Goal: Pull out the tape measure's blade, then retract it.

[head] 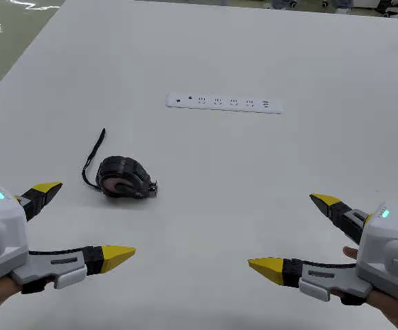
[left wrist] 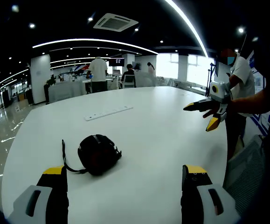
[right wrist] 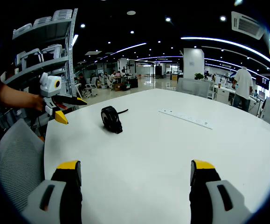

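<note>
Just now the tape measure (head: 123,177) lies on the white table (head: 267,165), left of centre in the head view. Its dark, rounded case rests on its side. A small tab at the case's right edge looks like the blade's end hook, drawn up against the case. A black wrist strap (head: 92,158) trails from the case toward the far left.

The left gripper (head: 95,218) hovers at the lower left of the head view, on the near side of the tape measure. Its yellow-tipped jaws are spread wide with only bare table between them. The farther jaw tip is near the case but apart from it. In the left gripper view the tape measure (left wrist: 99,154) sits ahead between the two jaws, closer to the left one, and untouched.

The right gripper (head: 281,230) hangs at the lower right, well apart from the tape measure, with its jaws likewise spread and gripping nothing. In the right gripper view the tape measure (right wrist: 111,119) lies far ahead, to the left.

A white power strip (head: 224,103) lies flat farther back on the table, well apart from the tape measure and from both grippers.
</note>
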Demonstrator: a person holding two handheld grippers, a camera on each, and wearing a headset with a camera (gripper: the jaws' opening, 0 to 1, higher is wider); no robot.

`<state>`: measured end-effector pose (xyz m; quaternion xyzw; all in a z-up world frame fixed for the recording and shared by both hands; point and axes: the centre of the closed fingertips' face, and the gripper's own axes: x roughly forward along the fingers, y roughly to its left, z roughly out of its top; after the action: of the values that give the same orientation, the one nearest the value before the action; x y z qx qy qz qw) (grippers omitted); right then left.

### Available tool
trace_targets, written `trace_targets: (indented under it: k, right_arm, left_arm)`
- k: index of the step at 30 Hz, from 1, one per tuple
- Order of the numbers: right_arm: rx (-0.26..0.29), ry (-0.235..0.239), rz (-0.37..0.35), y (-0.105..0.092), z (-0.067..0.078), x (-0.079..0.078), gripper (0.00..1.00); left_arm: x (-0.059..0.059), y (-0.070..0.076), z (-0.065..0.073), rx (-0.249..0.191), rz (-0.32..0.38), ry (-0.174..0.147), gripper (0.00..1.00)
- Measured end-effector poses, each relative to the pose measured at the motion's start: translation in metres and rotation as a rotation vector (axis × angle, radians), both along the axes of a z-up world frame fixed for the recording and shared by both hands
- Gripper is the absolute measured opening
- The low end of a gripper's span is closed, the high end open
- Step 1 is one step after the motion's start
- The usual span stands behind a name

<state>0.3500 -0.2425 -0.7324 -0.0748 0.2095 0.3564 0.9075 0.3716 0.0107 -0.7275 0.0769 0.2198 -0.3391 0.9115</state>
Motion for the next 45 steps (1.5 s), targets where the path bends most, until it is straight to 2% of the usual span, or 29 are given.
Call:
trace_targets:
  k: [15, 22, 30, 45]
  right_arm:
    - [-0.003, 0.001, 0.007, 0.000, -0.001, -0.001, 1.00]
    - [-0.007, -0.013, 0.023, -0.001, 0.002, 0.000, 0.98]
    - [-0.019, -0.016, 0.052, 0.001, 0.001, 0.007, 0.96]
    - [-0.049, -0.003, 0.149, 0.014, -0.005, 0.025, 0.91]
  left_arm:
    - [0.000, 0.000, 0.001, 0.010, -0.006, -0.002, 1.00]
    - [0.001, -0.002, 0.001, 0.022, -0.024, 0.002, 0.99]
    - [0.008, -0.002, 0.002, 0.048, -0.060, 0.006, 0.97]
    - [0.028, 0.002, -0.003, 0.132, -0.161, 0.017, 0.88]
